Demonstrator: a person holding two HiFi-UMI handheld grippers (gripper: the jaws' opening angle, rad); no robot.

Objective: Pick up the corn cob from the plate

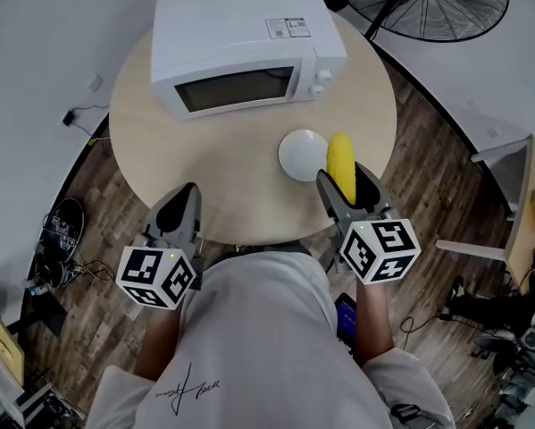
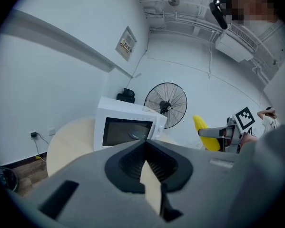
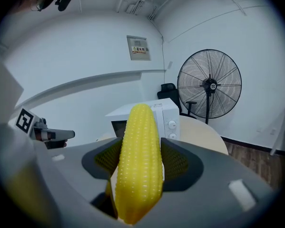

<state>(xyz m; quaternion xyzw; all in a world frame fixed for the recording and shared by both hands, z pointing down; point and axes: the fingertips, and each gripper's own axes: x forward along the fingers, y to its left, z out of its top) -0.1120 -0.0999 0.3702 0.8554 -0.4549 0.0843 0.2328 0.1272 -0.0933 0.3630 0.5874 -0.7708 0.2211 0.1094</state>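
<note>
The yellow corn cob (image 1: 341,162) (image 3: 138,160) sits clamped lengthwise between the jaws of my right gripper (image 1: 347,183) (image 3: 139,163), lifted off the table with its tip over the edge of the white plate (image 1: 301,153). The plate rests bare on the round table (image 1: 240,164). The left gripper view also catches the corn cob (image 2: 202,131) at right. My left gripper (image 1: 183,206) (image 2: 144,164) hovers at the table's near left edge, jaws together with nothing between them.
A white microwave (image 1: 245,50) (image 2: 125,127) (image 3: 154,115) stands shut at the back of the table. A black floor fan (image 1: 428,3) (image 3: 209,84) stands beyond the table at right. Cables and a shoe (image 1: 63,226) lie on the wooden floor at left.
</note>
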